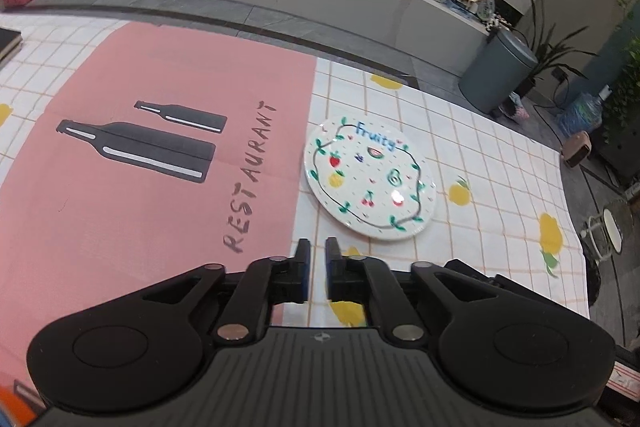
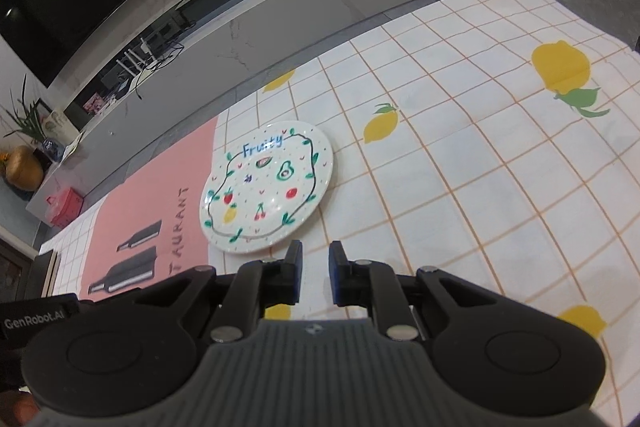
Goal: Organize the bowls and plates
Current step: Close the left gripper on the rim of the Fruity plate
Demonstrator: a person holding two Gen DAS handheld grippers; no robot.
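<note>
A round white ceramic plate painted with fruits and the word "Fruity" [image 1: 370,183] lies flat on the white checked tablecloth with yellow lemons [image 1: 480,155], its left rim just beside the right edge of the pink "RESTAURANT" placemat with black bottles [image 1: 140,167]. No bowl shows in either view.

The left gripper [image 1: 317,269] hangs above the cloth with its blue-padded fingers a narrow gap apart and nothing between them; the plate lies ahead of it and a little to the right, near but not touching. The right gripper [image 2: 315,275] is likewise slightly parted and empty — from its view the plate [image 2: 267,187] lies ahead and to the left, its near rim just beyond the left fingertip.

So the plate sits between the two grippers, and the right one looks the nearer. Being round, the plate offers no long axis; a grasp would probably have to take the near rim edge-on, and both gaps look narrow for that — they may need to widen first.
</note>
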